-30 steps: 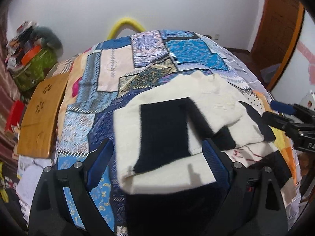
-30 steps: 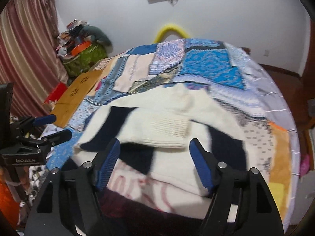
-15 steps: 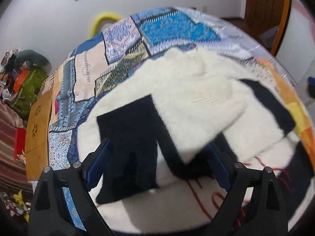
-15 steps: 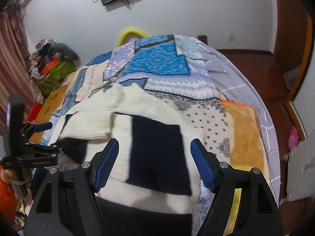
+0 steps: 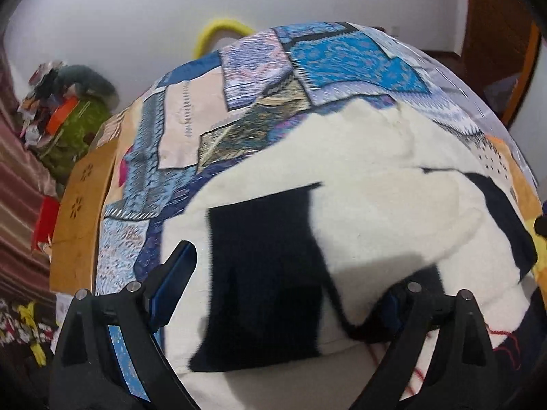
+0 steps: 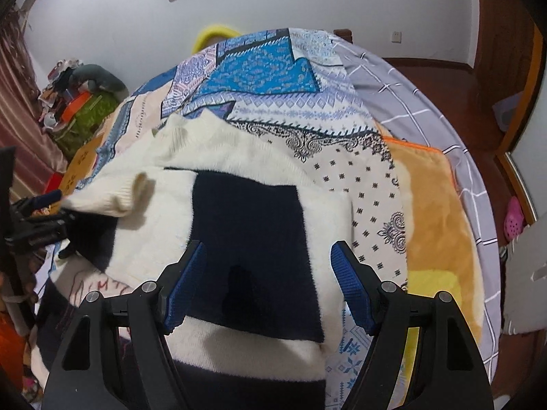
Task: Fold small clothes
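A cream sweater (image 5: pixel 376 188) with black panels lies spread on the patchwork bedspread (image 5: pixel 342 58). One sleeve is folded across its chest. My left gripper (image 5: pixel 283 294) hovers low over the sweater's left black panel (image 5: pixel 266 273) with its jaws wide open; the right pad is partly hidden under the sleeve's edge. In the right wrist view my right gripper (image 6: pixel 270 283) stands open over the sweater's (image 6: pixel 246 157) right black panel (image 6: pixel 253 225), nothing pinched. The left gripper (image 6: pixel 41 218) shows at the left edge beside the sleeve cuff (image 6: pixel 112 194).
A wooden board (image 5: pixel 82 218) and a cluttered green pile (image 5: pixel 75 116) flank the bed's left side. An orange plush blanket (image 6: pixel 434 212) lies right of the sweater. Beyond the grey checked sheet (image 6: pixel 410 102) is wooden floor with a pink slipper (image 6: pixel 514 218).
Both grippers have sunk closer to the sweater, which fills more of each view. The right gripper has swung to the sweater's right black panel. Both pairs of jaws stay equally wide.
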Tool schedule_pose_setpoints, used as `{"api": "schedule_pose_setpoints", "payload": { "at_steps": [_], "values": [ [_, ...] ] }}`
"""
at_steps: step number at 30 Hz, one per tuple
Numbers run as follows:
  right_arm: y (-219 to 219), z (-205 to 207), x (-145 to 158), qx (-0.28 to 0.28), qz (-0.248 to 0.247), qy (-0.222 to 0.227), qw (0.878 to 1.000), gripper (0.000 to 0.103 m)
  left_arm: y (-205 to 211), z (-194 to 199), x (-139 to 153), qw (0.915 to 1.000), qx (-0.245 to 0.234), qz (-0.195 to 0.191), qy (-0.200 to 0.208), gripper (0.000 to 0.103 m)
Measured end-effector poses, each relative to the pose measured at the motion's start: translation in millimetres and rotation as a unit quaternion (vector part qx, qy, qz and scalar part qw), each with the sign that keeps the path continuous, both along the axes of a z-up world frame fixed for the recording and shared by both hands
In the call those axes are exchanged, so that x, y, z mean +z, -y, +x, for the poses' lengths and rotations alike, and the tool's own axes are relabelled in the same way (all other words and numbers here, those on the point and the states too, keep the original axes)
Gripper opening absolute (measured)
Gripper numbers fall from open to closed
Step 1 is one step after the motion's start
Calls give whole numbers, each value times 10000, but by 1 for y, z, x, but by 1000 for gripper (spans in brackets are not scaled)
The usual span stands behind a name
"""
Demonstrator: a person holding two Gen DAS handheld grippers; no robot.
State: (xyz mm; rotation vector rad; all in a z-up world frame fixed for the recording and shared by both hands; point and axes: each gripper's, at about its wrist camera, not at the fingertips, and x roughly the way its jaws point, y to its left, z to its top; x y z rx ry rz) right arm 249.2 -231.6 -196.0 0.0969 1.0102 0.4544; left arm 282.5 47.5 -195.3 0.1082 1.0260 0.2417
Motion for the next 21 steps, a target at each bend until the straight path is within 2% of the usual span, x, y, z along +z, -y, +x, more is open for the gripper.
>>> {"api": "schedule_pose_setpoints", "payload": {
  "at_steps": [8, 17, 21],
  "values": [
    [-7, -2, 2, 52, -68, -5, 10000, 72, -44, -16, -4, 9985, 388, -379, -113, 93],
    [-10, -3, 4, 86, -150, 2, 9998, 72, -79, -39, -6, 9961, 860, -179, -106, 93],
    [-11, -3, 6, 47, -161, 30, 9999, 72, -100, -49, -4, 9942, 1054, -202, -104, 93]
  ]
}}
